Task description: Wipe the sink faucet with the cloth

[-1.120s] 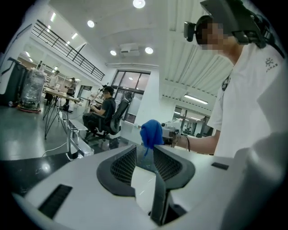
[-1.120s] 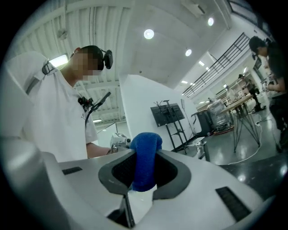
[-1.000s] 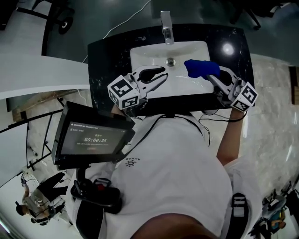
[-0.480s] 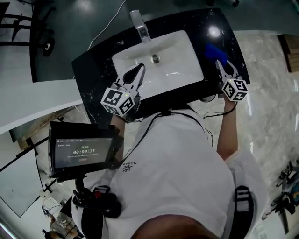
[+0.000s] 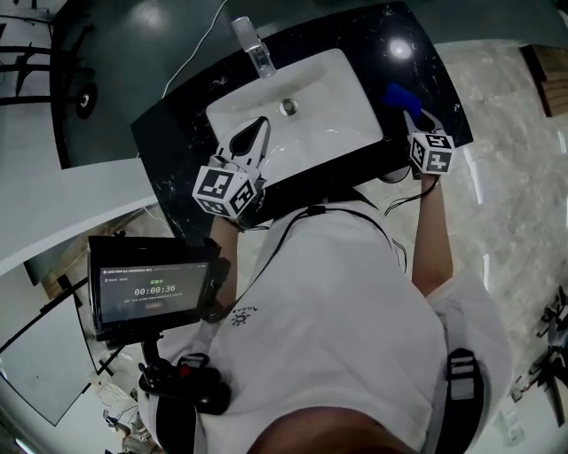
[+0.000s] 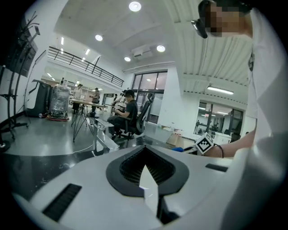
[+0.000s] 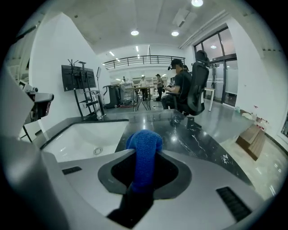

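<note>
Pinching the blue cloth [image 5: 397, 94] over the worktop [image 5: 439, 80], upper right, the right tongs [image 5: 408, 115] sit well apart from the faucet [image 5: 252, 46]; left tongs [image 5: 256, 129] clenched empty. Bunched cloth might slip mid-wipe.

My head view drops steeply onto the sink [image 5: 328, 97] — the right claw [image 5: 410, 113] camera shares it, low, close.

Bright open hall w/ recessed ceiling lights [image 6: 134, 6], mezz. railing [image 7: 144, 57], tall windows [image 7: 222, 58], glossy grey floor [image 6: 40, 139], office chair [image 7: 196, 90]
</note>
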Demonstrator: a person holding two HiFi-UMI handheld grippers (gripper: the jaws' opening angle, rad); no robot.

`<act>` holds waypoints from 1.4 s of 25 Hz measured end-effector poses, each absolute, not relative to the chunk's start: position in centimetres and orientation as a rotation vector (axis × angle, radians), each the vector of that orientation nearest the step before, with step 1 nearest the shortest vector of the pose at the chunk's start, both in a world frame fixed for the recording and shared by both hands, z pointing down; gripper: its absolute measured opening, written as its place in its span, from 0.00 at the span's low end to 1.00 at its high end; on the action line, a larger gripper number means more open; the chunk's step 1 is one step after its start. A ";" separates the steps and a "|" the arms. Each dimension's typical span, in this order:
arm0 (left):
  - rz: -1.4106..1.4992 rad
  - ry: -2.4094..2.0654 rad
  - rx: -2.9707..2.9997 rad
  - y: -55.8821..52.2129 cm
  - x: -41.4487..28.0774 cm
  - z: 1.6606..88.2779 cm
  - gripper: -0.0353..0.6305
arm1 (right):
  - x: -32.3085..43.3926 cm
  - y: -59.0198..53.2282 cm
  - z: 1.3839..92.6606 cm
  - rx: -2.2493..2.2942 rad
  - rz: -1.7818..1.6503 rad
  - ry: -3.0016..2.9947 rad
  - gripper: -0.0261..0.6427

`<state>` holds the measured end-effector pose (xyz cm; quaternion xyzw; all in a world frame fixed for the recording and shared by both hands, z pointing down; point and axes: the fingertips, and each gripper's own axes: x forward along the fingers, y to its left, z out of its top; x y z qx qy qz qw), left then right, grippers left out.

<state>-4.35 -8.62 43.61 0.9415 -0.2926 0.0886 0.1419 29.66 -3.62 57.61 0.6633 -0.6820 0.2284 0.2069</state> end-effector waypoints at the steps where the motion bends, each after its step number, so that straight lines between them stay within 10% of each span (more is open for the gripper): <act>1: 0.272 -0.809 2.730 -8.4 -3.5 43.8 0.06 | 29.5 -3.5 57.6 1.839 0.633 -1.895 0.17; 18: 0.314 -0.453 2.792 -4.7 6.7 44.8 0.06 | 27.3 -1.5 51.2 1.843 0.467 -1.990 0.34; 35: 0.183 -0.990 2.682 -10.4 -3.3 44.4 0.06 | 8.1 -11.2 46.2 1.308 0.278 -2.680 0.05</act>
